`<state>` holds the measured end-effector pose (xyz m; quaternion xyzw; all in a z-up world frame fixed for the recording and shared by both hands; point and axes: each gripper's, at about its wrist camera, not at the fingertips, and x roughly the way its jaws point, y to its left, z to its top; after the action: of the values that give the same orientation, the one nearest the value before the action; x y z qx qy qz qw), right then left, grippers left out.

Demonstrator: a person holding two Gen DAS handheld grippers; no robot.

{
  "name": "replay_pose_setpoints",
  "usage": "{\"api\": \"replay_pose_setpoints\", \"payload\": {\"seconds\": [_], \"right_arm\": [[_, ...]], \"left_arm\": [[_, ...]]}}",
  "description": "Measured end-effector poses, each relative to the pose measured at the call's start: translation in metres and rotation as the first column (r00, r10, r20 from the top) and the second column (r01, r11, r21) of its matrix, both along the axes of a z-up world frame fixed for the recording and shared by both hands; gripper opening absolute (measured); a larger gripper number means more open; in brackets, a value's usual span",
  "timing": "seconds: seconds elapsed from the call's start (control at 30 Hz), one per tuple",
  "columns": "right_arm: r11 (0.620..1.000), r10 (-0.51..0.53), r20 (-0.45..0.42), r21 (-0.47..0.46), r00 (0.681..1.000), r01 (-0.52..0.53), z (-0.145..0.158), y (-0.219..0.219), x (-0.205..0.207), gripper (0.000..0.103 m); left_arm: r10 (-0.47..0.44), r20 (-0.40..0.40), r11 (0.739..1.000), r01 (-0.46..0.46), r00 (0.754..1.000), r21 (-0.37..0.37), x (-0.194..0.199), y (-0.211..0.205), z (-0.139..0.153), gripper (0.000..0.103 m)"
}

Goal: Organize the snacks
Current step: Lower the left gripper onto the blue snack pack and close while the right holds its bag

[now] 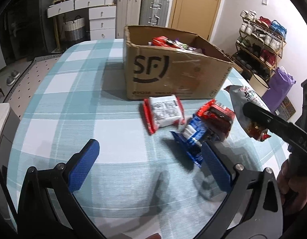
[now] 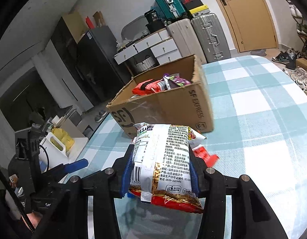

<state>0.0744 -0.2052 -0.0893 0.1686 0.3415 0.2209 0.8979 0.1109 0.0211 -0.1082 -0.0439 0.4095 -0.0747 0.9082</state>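
The right gripper [image 2: 160,171] is being held tilted downward above the counter [image 2: 263,119], its blue ribbed pads being pressed against both sides of a crinkly plastic snack bag [image 2: 163,159], white with printed text and a barcode, red at the near end with thin noodle sticks pictured. The bag is being carried clear of the checked teal-and-white cloth, just in front of the open cardboard box [image 2: 165,103], where red and purple packets are lying. The left gripper [image 1: 151,159] is being angled down over the cloth with its fingers spread wide and nothing between them; near its right finger, a red-and-white packet [image 1: 163,115], a blue packet [image 1: 191,141] and a red packet [image 1: 217,119] are lying just in front of the box.
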Motion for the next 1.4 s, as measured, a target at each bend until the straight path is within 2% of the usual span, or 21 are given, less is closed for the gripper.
{"api": "replay_pose_setpoints", "payload": {"seconds": [0.6,0.83,1.2,1.27,1.37,1.4], "right_arm": [[0.994,-0.108,-0.017,0.023,0.994,0.108,-0.008,-0.057,-0.054,0.047],[0.992,-0.120,-0.008,0.027,0.993,0.121,-0.006,-0.067,-0.064,0.047],[0.990,-0.130,-0.012,0.043,0.991,0.131,-0.007,-0.076,-0.071,0.048],[0.990,-0.130,-0.012,0.044,0.991,0.131,-0.007,-0.077,-0.072,0.048],[0.990,-0.130,-0.012,0.050,0.991,0.130,-0.007,-0.078,-0.072,0.048],[0.990,-0.130,-0.012,0.051,0.991,0.130,-0.006,-0.078,-0.071,0.048]], "left_arm": [[-0.097,-0.075,0.995,0.098,0.992,0.007,0.033,-0.050,-0.022,0.102],[-0.107,-0.110,0.994,0.107,0.988,0.001,0.050,-0.063,-0.033,0.102],[-0.063,-0.140,0.997,0.068,0.988,0.030,0.075,-0.083,-0.049,0.101],[-0.061,-0.138,0.997,0.068,0.989,0.044,0.075,-0.085,-0.050,0.097],[-0.072,-0.121,0.996,0.079,0.990,0.052,0.072,-0.086,-0.049,0.077],[-0.079,-0.115,0.995,0.085,0.990,0.047,0.072,-0.085,-0.048,0.066]]}}
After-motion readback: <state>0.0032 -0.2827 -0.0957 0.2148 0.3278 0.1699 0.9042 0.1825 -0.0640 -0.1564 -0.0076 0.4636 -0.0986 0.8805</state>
